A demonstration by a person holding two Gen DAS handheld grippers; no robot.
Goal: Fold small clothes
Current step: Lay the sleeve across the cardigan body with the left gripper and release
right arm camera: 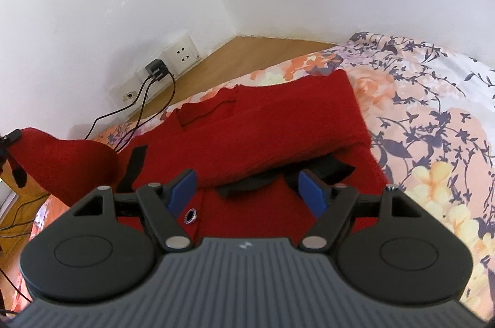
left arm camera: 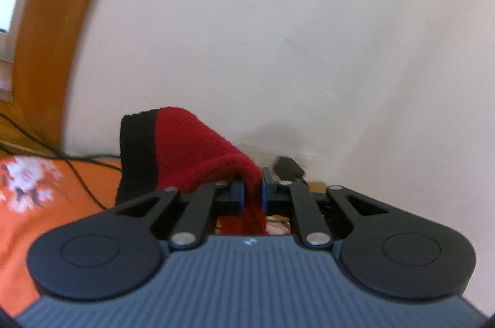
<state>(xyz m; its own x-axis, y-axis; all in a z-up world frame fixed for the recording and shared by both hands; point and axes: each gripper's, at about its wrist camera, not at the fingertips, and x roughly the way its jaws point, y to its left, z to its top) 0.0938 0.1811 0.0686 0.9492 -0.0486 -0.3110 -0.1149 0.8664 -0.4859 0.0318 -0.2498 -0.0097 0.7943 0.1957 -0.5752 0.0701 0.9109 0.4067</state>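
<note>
A small red knitted garment (right arm camera: 263, 133) with black trim lies on a floral bedsheet (right arm camera: 433, 117), one side folded over its middle. My left gripper (left arm camera: 252, 188) is shut on a red sleeve (left arm camera: 198, 142) with a black cuff and holds it raised in front of a cream wall. In the right wrist view that lifted sleeve (right arm camera: 62, 161) rises at the far left. Above the garment's near part my right gripper (right arm camera: 247, 188) hovers open, nothing between its blue pads (right arm camera: 182, 188). A metal snap (right arm camera: 189, 216) shows near the left pad.
A wall socket (right arm camera: 182, 52) with a black charger (right arm camera: 156, 69) and trailing cables (right arm camera: 136, 108) sits at floor level behind the bed. Wooden floor (right arm camera: 247, 52) runs along the wall. A wooden frame (left arm camera: 52, 34) stands at left in the left wrist view. Orange floral sheet (left arm camera: 37, 198) lies below.
</note>
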